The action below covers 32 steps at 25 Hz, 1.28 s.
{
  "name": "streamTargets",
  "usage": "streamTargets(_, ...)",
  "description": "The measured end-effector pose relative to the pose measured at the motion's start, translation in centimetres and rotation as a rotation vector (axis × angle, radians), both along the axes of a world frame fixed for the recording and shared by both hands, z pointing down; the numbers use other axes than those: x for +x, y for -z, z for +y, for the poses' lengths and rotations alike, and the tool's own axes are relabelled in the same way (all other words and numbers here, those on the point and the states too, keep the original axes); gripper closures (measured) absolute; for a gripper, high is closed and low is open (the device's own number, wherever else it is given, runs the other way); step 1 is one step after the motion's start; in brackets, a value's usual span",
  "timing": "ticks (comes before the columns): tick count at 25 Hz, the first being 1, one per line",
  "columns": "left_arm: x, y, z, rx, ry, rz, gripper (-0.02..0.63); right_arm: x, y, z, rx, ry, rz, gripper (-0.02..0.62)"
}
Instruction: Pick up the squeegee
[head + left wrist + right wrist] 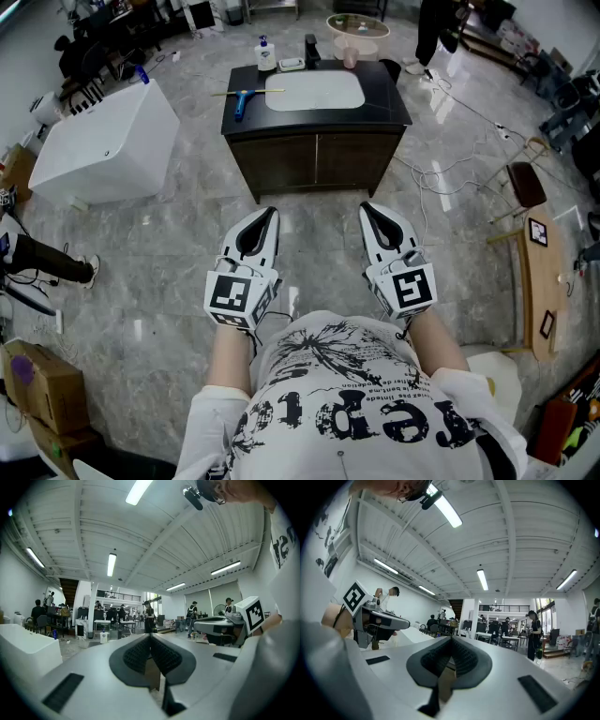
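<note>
The squeegee [240, 98], with a blue handle and a thin yellowish blade, lies on the left part of the dark vanity top [384, 108], beside the white basin [314, 91]. Both grippers are held close to my body, well short of the vanity. My left gripper [270, 213] is shut with nothing between its pads, its tip pointing toward the cabinet. My right gripper [367, 208] is likewise shut and empty. In the left gripper view the left gripper [150, 635] shows its jaws pressed together; in the right gripper view the right gripper [451, 640] shows the same. The squeegee appears in neither gripper view.
A soap bottle [265, 53], a dish and a black tap [311, 49] stand at the vanity's back. A white bathtub [103, 141] stands to the left. A wooden table [534, 281] and a chair [525, 183] stand right. Cables [450, 178] lie on the marble floor. Cardboard boxes [37, 384] sit lower left.
</note>
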<state>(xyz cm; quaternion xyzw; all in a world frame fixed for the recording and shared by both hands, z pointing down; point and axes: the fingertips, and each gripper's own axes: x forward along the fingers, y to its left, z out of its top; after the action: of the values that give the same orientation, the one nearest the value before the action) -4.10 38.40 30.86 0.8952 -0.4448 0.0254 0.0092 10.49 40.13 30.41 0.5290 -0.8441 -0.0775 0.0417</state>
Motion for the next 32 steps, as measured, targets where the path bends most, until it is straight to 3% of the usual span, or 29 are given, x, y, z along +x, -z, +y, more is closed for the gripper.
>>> streamTargets(13, -1.5, -0.4, -1.3, -0.016, -0.013, 0.018, 0.592, -1.0, -0.2, -1.2, -0.017, -0.021, -0.028, 0.584)
streamTargets(16, -2.4, -0.9, -1.5, -0.01, -0.029, 0.054, 0.592, -1.9, -1.1, -1.6, -0.034, -0.033, -0.049, 0.583)
streamTargets(17, -2.8, -1.0, -1.6, -0.001, -0.031, 0.069, 0.527, -2.3, -1.4, -1.7, -0.039, -0.04, -0.052, 0.583)
streamTargets(18, -3.2, -1.1, -1.7, 0.01, -0.03, 0.076, 0.326, -2.7, -1.7, -1.8, -0.04, -0.044, -0.052, 0.583)
streamTargets(19, -3.7, -1.2, -1.9, 0.022, -0.025, 0.073, 0.239, -3.2, -1.8, -1.8, -0.036, -0.047, -0.049, 0.583)
streamTargets(26, -7.0, -2.1, -4.7, 0.009, 0.017, 0.055, 0.238, -5.5, -2.4, -4.3, -0.034, -0.043, -0.037, 0.583)
streamTargets(32, -7.6, -3.7, -9.8, -0.01, 0.073, 0.032, 0.239, -5.3, -4.0, -10.3, -0.06, -0.006, -0.049, 0.583)
